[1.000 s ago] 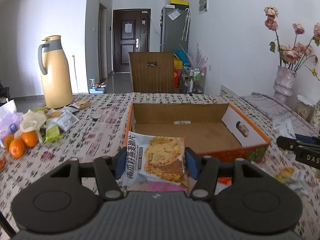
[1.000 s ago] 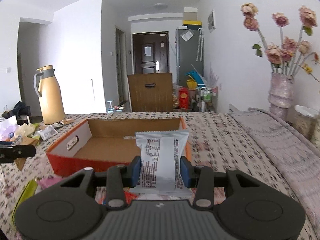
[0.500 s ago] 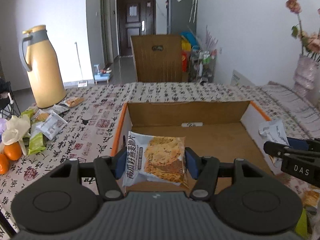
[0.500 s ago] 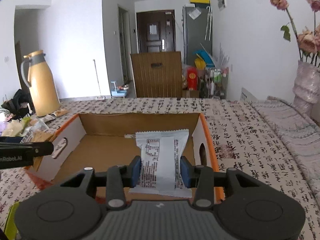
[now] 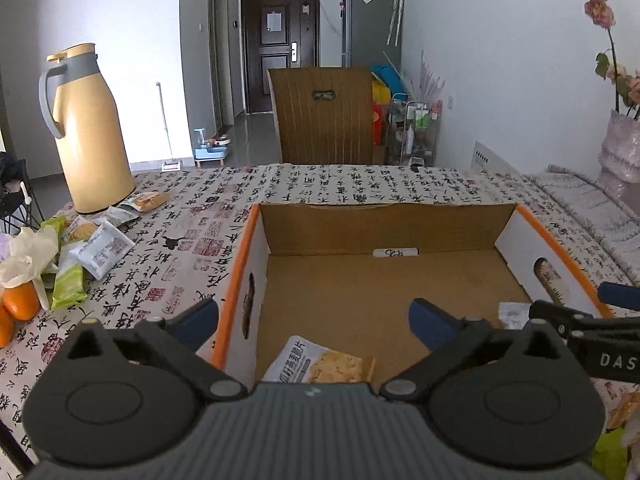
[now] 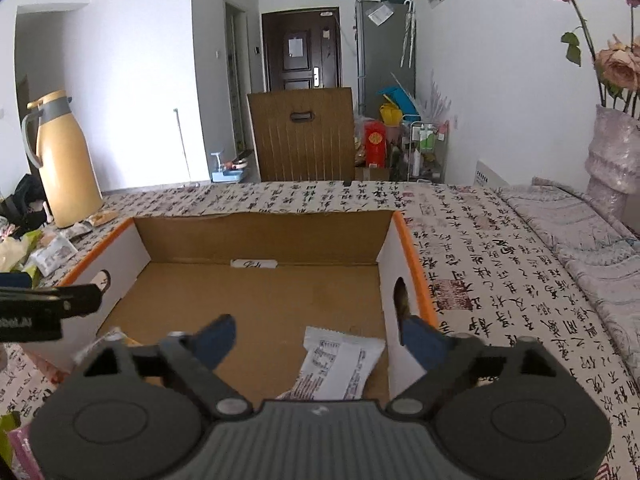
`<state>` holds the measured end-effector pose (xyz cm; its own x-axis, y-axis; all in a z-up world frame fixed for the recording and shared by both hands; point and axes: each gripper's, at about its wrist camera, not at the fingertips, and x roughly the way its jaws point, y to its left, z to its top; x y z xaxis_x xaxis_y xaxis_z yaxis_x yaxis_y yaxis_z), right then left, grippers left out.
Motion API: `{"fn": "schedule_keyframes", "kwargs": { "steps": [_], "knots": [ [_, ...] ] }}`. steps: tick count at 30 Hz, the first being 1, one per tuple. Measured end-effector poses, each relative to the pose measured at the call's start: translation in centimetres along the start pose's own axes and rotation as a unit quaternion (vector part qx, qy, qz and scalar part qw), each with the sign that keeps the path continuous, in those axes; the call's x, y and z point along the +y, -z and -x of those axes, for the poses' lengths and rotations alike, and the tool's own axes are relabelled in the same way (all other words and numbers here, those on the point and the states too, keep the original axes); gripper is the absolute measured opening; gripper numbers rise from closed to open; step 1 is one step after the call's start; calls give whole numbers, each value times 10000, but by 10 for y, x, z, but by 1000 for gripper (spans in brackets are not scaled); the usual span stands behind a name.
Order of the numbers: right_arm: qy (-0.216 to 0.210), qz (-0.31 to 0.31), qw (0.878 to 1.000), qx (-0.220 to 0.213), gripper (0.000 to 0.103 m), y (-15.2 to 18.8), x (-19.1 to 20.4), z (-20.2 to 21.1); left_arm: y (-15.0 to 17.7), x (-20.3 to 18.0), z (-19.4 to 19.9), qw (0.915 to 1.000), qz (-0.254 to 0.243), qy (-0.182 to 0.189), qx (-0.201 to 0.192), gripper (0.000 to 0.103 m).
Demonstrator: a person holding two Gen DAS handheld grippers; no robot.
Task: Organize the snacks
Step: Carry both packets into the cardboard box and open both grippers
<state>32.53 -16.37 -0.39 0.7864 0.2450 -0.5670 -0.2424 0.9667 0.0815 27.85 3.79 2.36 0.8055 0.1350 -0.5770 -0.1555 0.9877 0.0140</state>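
Hovering over the cardboard box [image 5: 384, 280], the left hand-held gripper [image 5: 314, 324] has just been opening and stands released above a cracker packet [image 5: 324, 366] with Chinese print lying on the box floor. The right hand-held gripper [image 6: 316, 338], likewise just opened, gapes over a white packet [image 6: 340, 364]. Only the left view reads "DAS" on the other tool and shows oranges [image 5: 20, 306] on the bench [image 5: 320, 188].

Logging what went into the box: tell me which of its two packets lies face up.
The cracker packet under the left gripper: its cracker picture shows. The white packet shows printed back text.
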Motion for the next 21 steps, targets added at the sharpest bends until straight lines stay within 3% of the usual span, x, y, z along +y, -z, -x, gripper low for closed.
{"fn": "schedule_keyframes", "kwargs": {
  "steps": [8,21],
  "knots": [
    [-32,20,9998,-191,103,8,-2,26,4,1,24,9998,-32,59,-177,103],
    [-178,94,9971,-739,103,33,5,109,31,8,97,9977,-7,311,-610,103]
  ]
}}
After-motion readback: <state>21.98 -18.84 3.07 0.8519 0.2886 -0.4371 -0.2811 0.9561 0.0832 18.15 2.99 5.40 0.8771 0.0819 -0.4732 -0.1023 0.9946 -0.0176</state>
